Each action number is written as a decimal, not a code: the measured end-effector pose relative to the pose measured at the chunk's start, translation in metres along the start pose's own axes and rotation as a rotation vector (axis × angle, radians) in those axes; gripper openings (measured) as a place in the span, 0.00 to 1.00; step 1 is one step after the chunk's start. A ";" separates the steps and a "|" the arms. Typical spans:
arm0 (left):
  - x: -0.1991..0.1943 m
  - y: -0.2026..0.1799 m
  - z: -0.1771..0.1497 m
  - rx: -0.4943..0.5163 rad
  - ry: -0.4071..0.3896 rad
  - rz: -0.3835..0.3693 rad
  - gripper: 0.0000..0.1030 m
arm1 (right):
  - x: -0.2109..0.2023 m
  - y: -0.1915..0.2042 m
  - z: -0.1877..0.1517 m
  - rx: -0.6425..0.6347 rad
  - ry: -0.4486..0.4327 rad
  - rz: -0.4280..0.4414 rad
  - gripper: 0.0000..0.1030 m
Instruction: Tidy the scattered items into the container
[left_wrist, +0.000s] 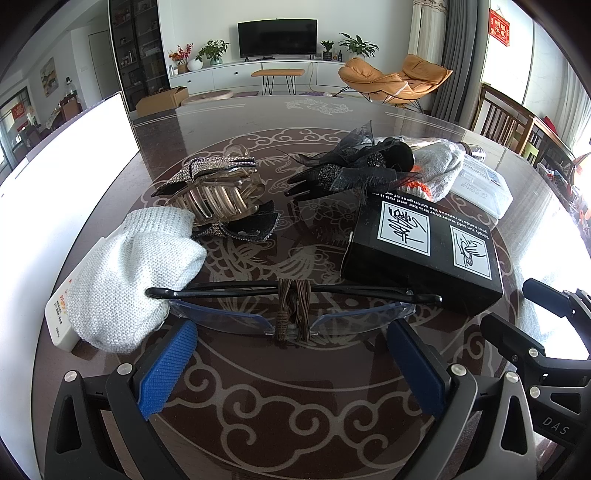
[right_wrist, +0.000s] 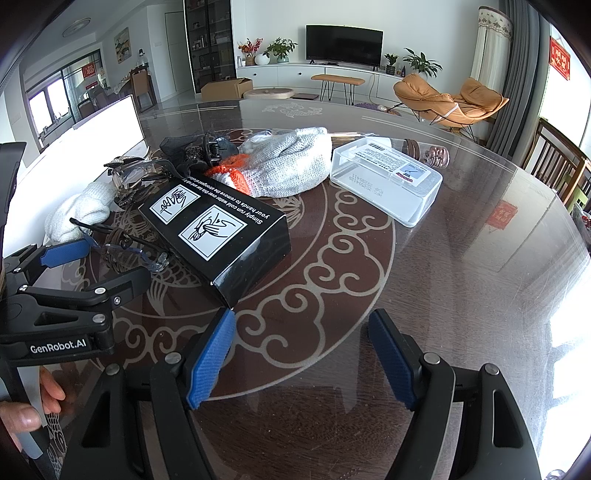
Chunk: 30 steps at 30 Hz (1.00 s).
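Both claws are spread apart, holding nothing. The left claw (left_wrist: 291, 363) faces glasses (left_wrist: 291, 310) amid clutter. The right claw (right_wrist: 303, 360) hovers over bare bench (right_wrist: 461, 266) stretching to its right edge.

Two knitted white gloves lie on the table, one (left_wrist: 129, 273) by the left edge and one (right_wrist: 295, 162) with an orange cuff further back, along with two hair clips, a rhinestone claw (left_wrist: 218, 188) and a black one (left_wrist: 354, 166) with gauzy ribbon. There is one pair of glasses (left_wrist: 291, 310) with one brown hair tie (left_wrist: 291, 310) looped over its bridge, one black box (left_wrist: 421, 251), one clear plastic case (right_wrist: 388, 177) and one small brown bottle (right_wrist: 424, 151) lying on its side. Two blue-padded grippers, the left (left_wrist: 291, 365) and the right (right_wrist: 303, 362), are over the table.
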<state>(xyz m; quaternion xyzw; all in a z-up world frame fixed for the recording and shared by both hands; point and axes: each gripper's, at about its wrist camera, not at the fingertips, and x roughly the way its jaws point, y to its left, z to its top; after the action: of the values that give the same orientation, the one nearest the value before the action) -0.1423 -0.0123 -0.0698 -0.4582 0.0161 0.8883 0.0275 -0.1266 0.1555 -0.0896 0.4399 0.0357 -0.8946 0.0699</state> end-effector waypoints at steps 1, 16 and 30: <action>0.000 0.000 0.000 0.000 0.000 0.000 1.00 | 0.000 0.000 0.000 0.000 0.000 0.000 0.74; -0.045 0.012 -0.044 0.059 -0.040 -0.037 1.00 | 0.000 0.002 0.001 -0.001 0.000 -0.001 0.74; -0.059 0.085 0.015 -0.062 -0.091 -0.075 1.00 | -0.001 0.002 0.001 0.001 0.000 0.002 0.74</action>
<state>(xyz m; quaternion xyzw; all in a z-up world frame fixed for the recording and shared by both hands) -0.1262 -0.0981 -0.0130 -0.4180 -0.0300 0.9067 0.0471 -0.1263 0.1532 -0.0880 0.4401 0.0347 -0.8945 0.0707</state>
